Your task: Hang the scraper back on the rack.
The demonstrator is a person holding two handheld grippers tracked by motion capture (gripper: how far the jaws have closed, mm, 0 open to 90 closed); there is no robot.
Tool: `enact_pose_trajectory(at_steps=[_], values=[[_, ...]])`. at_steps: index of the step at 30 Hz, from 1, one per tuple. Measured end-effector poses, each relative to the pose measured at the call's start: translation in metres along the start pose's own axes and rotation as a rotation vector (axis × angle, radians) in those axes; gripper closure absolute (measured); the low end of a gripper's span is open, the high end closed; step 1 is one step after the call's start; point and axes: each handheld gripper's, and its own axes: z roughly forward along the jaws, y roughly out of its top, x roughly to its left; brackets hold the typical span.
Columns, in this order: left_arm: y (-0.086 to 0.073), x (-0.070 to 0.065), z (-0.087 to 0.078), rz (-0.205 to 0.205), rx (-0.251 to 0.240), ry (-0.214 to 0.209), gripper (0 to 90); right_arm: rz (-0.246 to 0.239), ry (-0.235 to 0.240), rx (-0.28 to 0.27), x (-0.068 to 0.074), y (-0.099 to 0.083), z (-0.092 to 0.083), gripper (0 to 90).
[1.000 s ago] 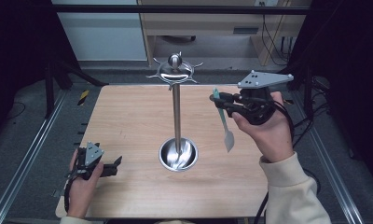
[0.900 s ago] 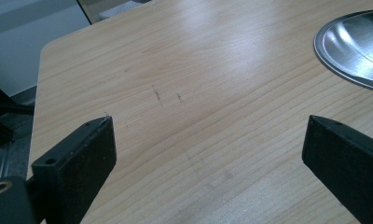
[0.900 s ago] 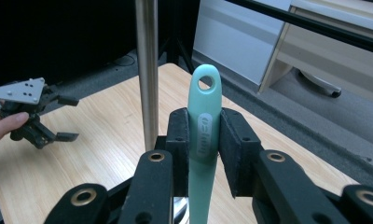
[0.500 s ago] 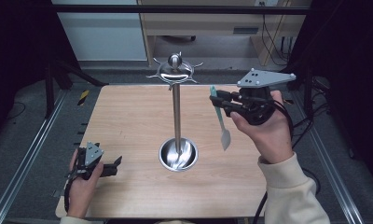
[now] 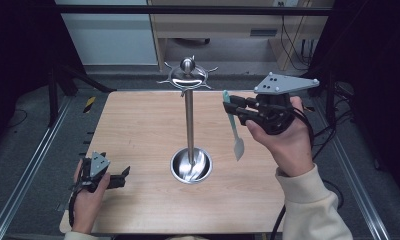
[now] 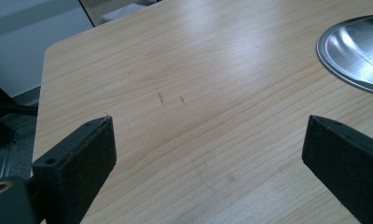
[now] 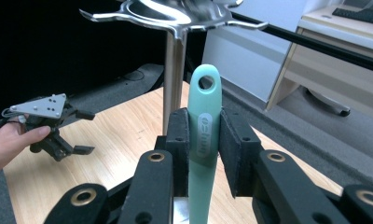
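Between the pads of the right hand-held gripper (image 7: pixel 204 154) a mint-green spatula (image 7: pixel 203 140) is clamped by its handle, its hanging hole uppermost and its pale blade dangling above the surface (image 5: pixel 138 125), just right of the steel rack (image 5: pixel 189 120). My judgement is that the eyelet (image 7: pixel 205 83) has to be threaded onto one of the hooks (image 7: pixel 250 23) on the rack's crown, and that is where trouble lies. The hole is small and the hooks are thin and curved, so a slightly skewed approach could knock the crown and rock the stand on its dished base (image 5: pixel 190 165). The grip sits low on a smooth handle, so the spatula may pivot or slip. Letting go before the hook is through would drop it. The left hand-held gripper (image 5: pixel 119 176) rests spread wide and empty at the near left corner, too far off to steady the pole.
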Motion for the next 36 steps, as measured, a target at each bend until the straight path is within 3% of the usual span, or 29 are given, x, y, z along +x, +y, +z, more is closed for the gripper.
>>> enact_pose_trajectory(at_steps=[17, 36], values=[[0.0, 0.0, -0.001, -0.001, -0.002, 0.002, 2.6, -0.018, 0.025, -0.038, 0.009, 0.015, -0.004, 74.3], [0.0, 0.0, -0.001, -0.001, 0.0, 0.0, 2.6, -0.008, 0.037, -0.014, 0.008, 0.019, 0.005, 74.3]])
